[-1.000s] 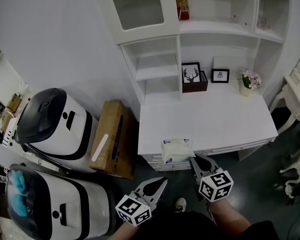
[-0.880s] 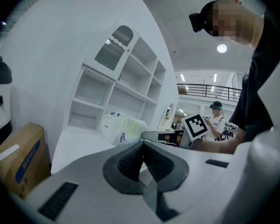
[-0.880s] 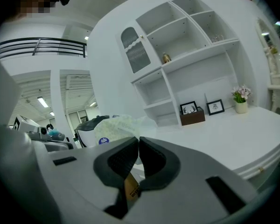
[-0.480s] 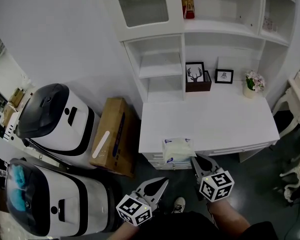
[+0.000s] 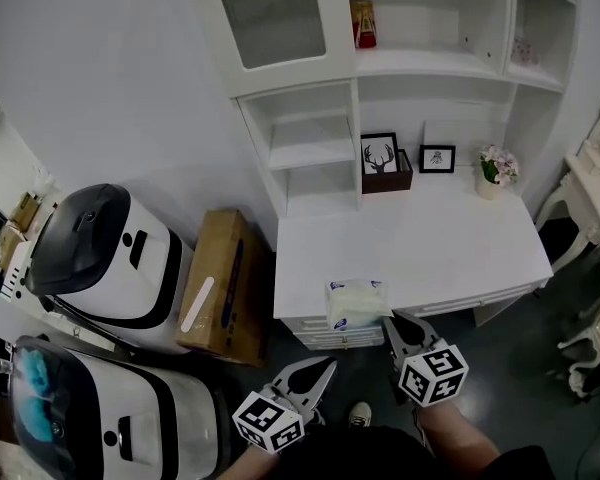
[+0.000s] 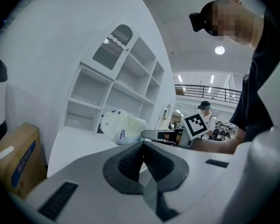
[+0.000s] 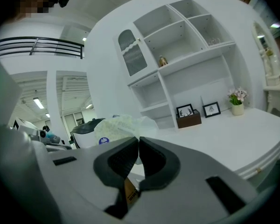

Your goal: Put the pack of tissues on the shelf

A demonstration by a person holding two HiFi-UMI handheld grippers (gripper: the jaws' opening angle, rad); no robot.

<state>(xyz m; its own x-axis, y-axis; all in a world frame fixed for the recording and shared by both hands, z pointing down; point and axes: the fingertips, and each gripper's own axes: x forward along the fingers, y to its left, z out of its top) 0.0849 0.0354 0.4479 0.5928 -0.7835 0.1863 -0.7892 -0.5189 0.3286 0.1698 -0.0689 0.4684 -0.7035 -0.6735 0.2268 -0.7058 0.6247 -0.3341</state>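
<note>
Little has moved since the earlier frames: the pack of tissues [image 5: 355, 303] stays at the front edge of the white desk [image 5: 430, 238], and both grippers hang just below that edge as before. Right gripper [image 5: 392, 320]: jaws pinched together on the pack's near end; its own view shows the wrapper caught at the tips [image 7: 138, 140]. Left gripper [image 5: 325, 365]: jaws closed with nothing between them, apart from the pack. Pack [image 7: 116, 127] has a pale wrapper with a round blue mark; print too small to read. Cardboard box [image 5: 223, 278] on the floor left of the desk carries blue print and a white strip, both illegible. Dark brown holder [image 5: 390, 180] at the back of the desk contains a framed deer-head picture [image 5: 380, 153]; a small frame [image 5: 437, 158] stands beside it. Pale pot [image 5: 492, 168] holds pink and white flowers. Shelf unit [image 5: 310, 138]: a red-labelled container [image 5: 362, 20] on the upper shelf, label unreadable.
</note>
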